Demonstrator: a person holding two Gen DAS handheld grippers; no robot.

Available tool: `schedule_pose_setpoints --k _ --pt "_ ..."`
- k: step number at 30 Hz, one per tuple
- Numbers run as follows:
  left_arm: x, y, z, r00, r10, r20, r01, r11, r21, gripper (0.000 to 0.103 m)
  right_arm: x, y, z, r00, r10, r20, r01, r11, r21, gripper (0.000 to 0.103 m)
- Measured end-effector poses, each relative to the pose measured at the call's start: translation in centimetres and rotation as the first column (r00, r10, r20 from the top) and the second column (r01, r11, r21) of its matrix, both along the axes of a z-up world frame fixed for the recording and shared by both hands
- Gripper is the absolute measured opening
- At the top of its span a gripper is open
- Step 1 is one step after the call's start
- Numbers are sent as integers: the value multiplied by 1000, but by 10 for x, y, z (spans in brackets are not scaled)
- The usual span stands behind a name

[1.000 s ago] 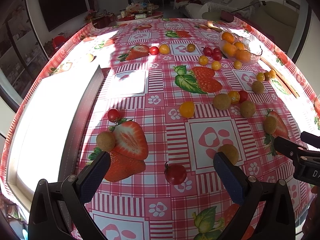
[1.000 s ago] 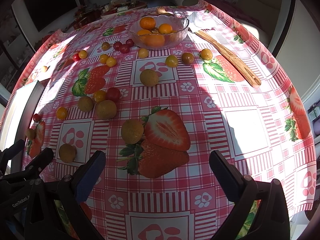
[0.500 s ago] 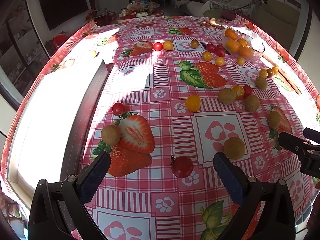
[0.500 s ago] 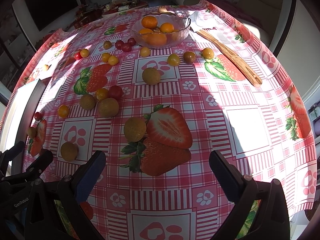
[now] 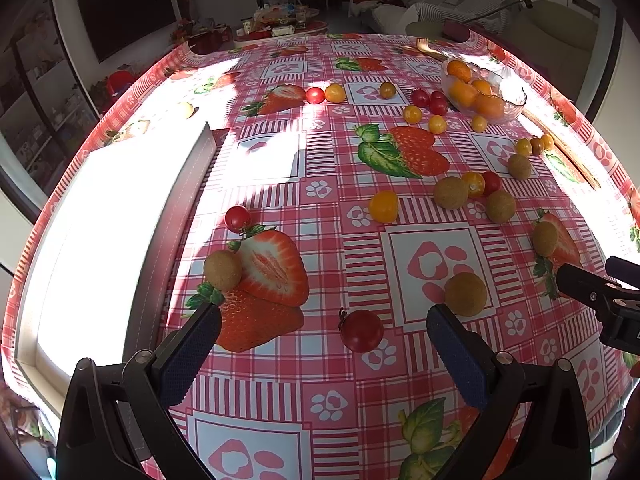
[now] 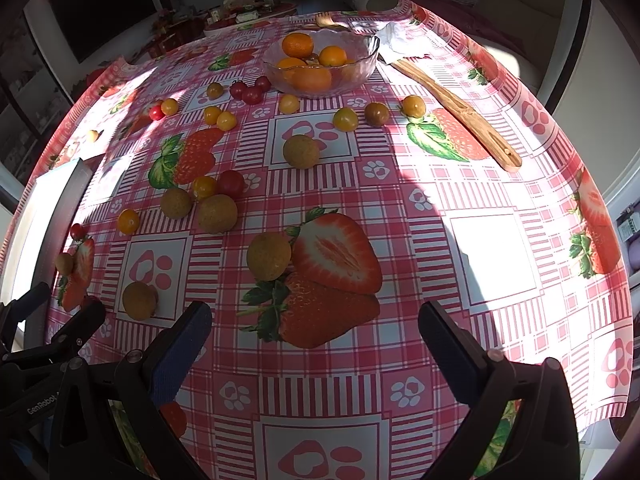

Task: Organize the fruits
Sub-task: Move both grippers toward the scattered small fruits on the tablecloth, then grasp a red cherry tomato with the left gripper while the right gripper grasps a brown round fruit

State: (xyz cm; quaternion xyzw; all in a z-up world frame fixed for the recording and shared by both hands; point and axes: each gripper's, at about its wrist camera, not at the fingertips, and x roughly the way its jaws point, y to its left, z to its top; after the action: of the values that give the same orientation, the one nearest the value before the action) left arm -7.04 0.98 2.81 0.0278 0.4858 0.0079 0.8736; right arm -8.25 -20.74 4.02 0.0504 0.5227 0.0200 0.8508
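Two grippers, fingers wide, empty | red tomato [image 5: 361, 330] between left fingers [image 5: 188, 354] | right [image 6: 316, 344] over tablecloth [image 6: 440, 208]

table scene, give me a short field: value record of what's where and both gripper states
surface: table under a strawberry-print cloth
bowl: glass bowl at the far side, holding oranges
loose fruit: red cherry tomato, brown round fruit, many more scattered
utensil: wooden spoon right of the bowl
left gripper: open, empty, red tomato just ahead
right gripper: open, empty
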Motion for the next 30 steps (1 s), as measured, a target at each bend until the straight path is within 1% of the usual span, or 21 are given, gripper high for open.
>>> schedule_pose_setpoints --k 4,10,18,19,21,24,25,27,29,30 --pt "-2 1 1 1000 -1 2 1 1000 2 103 -2 0 0 1000 -1 -1 1 1000 3 103" --pt "-8 9 -2 1000 -1 4 1 1000 -25 103 -3 0 -1 1000 -1 0 1 1000 2 103" --pt "-9 3 -3 999 -38 7 38 999 -4 103 -1 5 -2 1000 18 7 -18 1000 2 103" --pt "-9 0 -3 999 -48 10 48 999 1 96 1 7 -2 1000 21 9 -21 1000 5 103" --pt "-7 -6 -5 997 -72 -3 72 997 15 87 4 9 -1 1000 27 15 -27 1000 5 103" --pt "-5 -12 -9 996 -86 -17 86 996 16 85 10 14 -2 999 40 20 -40 999 10 102" --pt "-5 -14 -9 996 -90 -18 91 996 17 78 12 16 -2 999 45 21 -46 999 10 100" --pt "-3 -18 -12 994 -104 -34 105 994 23 69 16 20 -3 998 60 23 -60 998 2 97" --pt "-3 -19 -12 994 -101 -32 102 995 21 69 21 24 -6 997 76 18 -76 997 -5 84" --pt "-3 -19 -12 994 -100 -33 101 995 20 68 23 26 -8 997 83 10 -83 997 -5 80"
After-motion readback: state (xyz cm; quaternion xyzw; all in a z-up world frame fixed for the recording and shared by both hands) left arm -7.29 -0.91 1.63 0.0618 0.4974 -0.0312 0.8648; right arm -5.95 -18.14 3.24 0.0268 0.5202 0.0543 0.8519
